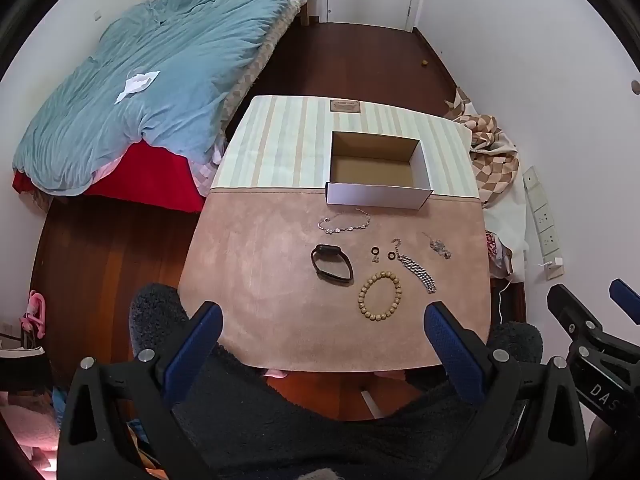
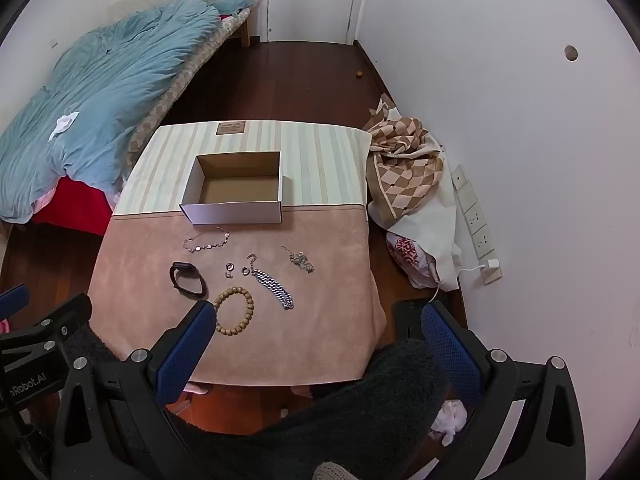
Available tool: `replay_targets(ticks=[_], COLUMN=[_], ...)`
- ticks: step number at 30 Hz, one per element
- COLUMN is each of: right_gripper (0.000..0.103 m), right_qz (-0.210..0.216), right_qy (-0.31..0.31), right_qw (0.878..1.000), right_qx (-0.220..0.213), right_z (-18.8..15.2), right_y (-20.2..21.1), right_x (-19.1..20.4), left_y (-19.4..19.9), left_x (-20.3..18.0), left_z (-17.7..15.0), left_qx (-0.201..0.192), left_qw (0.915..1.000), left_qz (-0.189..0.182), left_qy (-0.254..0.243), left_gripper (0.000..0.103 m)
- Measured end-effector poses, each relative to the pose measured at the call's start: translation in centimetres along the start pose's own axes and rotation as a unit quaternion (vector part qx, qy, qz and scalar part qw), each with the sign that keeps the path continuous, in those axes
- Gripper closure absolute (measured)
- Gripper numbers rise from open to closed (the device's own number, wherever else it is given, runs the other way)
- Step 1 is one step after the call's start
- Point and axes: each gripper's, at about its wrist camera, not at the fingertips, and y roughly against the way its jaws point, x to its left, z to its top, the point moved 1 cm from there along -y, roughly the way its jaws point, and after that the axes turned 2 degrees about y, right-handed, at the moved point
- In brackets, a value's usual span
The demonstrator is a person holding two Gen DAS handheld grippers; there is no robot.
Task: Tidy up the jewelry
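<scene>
An empty white cardboard box (image 1: 378, 194) (image 2: 236, 212) stands on the table's striped part. In front of it on the pink cloth lie a thin silver bracelet (image 1: 344, 223) (image 2: 206, 241), a black band (image 1: 332, 267) (image 2: 188, 280), two small rings (image 1: 383, 254) (image 2: 237, 269), a wooden bead bracelet (image 1: 379, 297) (image 2: 236, 310), a silver chain bracelet (image 1: 418, 271) (image 2: 274, 286) and a small silver tangle (image 1: 439, 247) (image 2: 302, 262). My left gripper (image 1: 323, 312) and right gripper (image 2: 316, 312) hover open and empty above the table's near edge.
A bed with a blue quilt (image 1: 152, 84) (image 2: 100, 88) lies to the left. Checked fabric and bags (image 1: 494, 156) (image 2: 408, 168) are piled to the right by a wall with a power strip (image 2: 476, 228). Dark wooden floor surrounds the table.
</scene>
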Motion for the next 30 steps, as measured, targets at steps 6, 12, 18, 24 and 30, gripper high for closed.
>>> replay_targets(ticks=[6,12,18,24,30], right_gripper=[0.000,0.000,0.000,0.000,0.000], right_qz=[0.001,0.002,0.008,0.010,0.012], right_qy=[0.001,0.000,0.001,0.001,0.004], right_qw=[1.000,1.000,1.000,1.000,1.000], right_qx=[-0.001,-0.003,-0.001,-0.006,-0.006], right_z=[0.0,0.1,-0.2,-0.2,-0.2], right_y=[0.1,0.1,0.3,0.5,0.7], right_x=[-0.1,0.5,0.4,0.5,0.3], left_y=[0.0,0.8,1.2,1.2,1.3], left_x=[0.4,-0.2,-0.1,-0.6,-0.5], left_z=[-0.2,0.1,0.1,0.5,0.4], left_qx=[0.003,-0.002,-0.001,-0.009,-0.012], left_qw=[1.0000,1.0000,1.0000,0.9999,0.9999], left_qz=[0.000,0.002,0.002,0.004,0.003], left_qy=[0.001,-0.002,0.001,-0.004,-0.004], left_gripper=[0.000,0.000,0.000,0.000,0.000])
